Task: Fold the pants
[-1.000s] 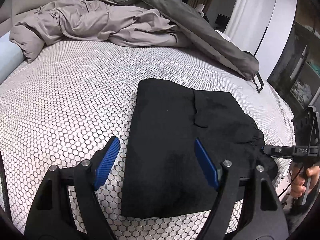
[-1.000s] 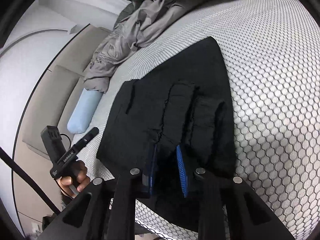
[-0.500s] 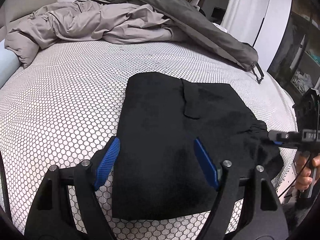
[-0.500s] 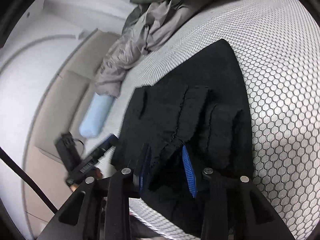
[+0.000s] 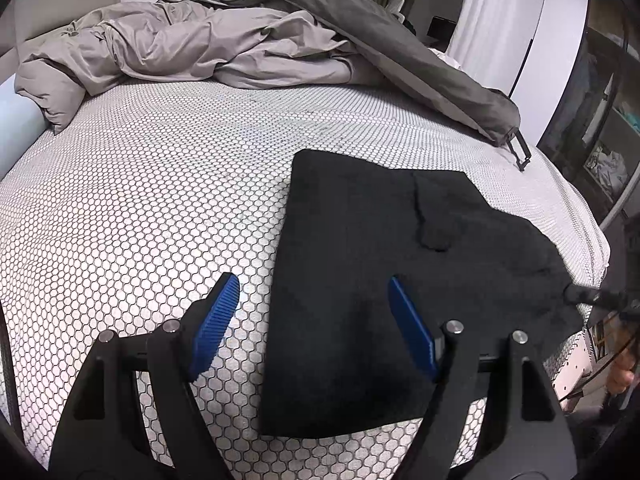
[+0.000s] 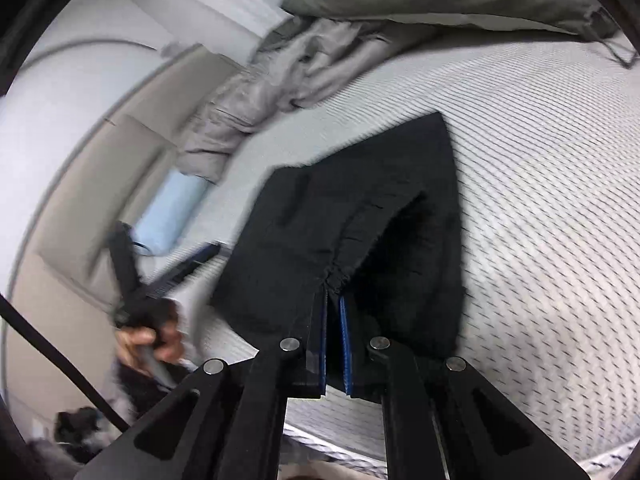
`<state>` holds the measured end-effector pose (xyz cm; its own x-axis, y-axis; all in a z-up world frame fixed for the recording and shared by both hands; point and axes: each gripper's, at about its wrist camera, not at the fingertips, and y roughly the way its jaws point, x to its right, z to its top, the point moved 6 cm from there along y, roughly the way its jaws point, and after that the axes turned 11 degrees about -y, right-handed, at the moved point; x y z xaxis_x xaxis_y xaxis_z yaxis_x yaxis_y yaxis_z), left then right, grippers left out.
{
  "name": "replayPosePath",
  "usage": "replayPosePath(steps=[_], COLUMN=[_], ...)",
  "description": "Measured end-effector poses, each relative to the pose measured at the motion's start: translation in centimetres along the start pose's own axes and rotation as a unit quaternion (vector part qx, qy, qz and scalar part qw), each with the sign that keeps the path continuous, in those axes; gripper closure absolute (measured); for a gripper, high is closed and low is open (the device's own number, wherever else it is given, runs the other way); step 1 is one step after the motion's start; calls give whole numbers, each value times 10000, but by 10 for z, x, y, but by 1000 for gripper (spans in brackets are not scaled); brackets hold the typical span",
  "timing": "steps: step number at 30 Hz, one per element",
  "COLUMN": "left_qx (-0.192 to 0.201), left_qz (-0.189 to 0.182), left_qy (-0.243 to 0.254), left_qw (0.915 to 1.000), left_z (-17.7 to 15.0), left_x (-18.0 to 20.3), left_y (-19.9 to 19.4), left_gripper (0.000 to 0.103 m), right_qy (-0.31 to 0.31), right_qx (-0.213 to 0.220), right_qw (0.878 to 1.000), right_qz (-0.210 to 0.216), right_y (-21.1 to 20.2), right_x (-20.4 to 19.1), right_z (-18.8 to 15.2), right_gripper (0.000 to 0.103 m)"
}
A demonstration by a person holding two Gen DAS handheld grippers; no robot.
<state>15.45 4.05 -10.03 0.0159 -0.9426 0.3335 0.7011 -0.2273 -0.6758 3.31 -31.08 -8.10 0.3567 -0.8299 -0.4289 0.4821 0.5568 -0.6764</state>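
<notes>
The black pants lie folded on the honeycomb-patterned bed, near its right front edge. My left gripper is open and empty, hovering over the pants' left edge. In the right wrist view my right gripper is shut on the gathered waistband of the pants and lifts that edge; the view is motion-blurred. The right gripper's tip shows at the pants' right edge in the left wrist view. The left gripper shows at the left of the right wrist view.
A rumpled grey duvet and a darker grey cover lie across the far side of the bed. A light blue pillow sits by the headboard. Shelving and white curtains stand beyond the bed's right side.
My right gripper has closed on the pants' waistband and raised it. The left gripper has stayed open and shifted left, off the middle of the pants.
</notes>
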Motion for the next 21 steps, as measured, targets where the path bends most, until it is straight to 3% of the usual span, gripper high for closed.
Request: replayPosePath(steps=[2, 4, 6, 7, 9, 13, 14, 17, 19, 21], left_qx=[-90, -201, -350, -405, -522, -875, -961, -1084, -1009, -1031], left_qz=[73, 164, 274, 220, 88, -171, -245, -347, -266, -301], left_qy=[-12, -35, -145, -246, -392, -567, -550, -208, 170, 136], left_qw=[9999, 9997, 9989, 9986, 9978, 9944, 9936, 9933, 9944, 9941], left_z=[-2, -6, -10, -12, -15, -25, -29, -40, -46, -48], left_x=[-2, -6, -12, -15, -18, -15, -11, 5, 16, 17], left_y=[5, 11, 20, 24, 30, 35, 35, 29, 24, 22], left_gripper=[29, 29, 29, 29, 29, 29, 29, 35, 35, 34], right_qy=[-45, 95, 96, 56, 119, 424, 422, 472, 173, -22], right_qx=[-438, -354, -151, 55, 171, 40, 50, 162, 430, 493], right_qw=[9988, 9993, 9998, 10000, 9997, 9991, 9991, 9985, 9989, 9987], right_qz=[-205, 36, 108, -26, -155, 73, 81, 211, -20, -155], right_y=[17, 15, 5, -1, 0, 29, 35, 49, 45, 42], right_x=[9, 14, 19, 24, 33, 47, 48, 41, 33, 28], right_z=[-10, -10, -4, 1, 6, 11, 13, 32, 50, 61], right_gripper=[94, 85, 52, 47, 47, 47, 52, 84, 86, 86])
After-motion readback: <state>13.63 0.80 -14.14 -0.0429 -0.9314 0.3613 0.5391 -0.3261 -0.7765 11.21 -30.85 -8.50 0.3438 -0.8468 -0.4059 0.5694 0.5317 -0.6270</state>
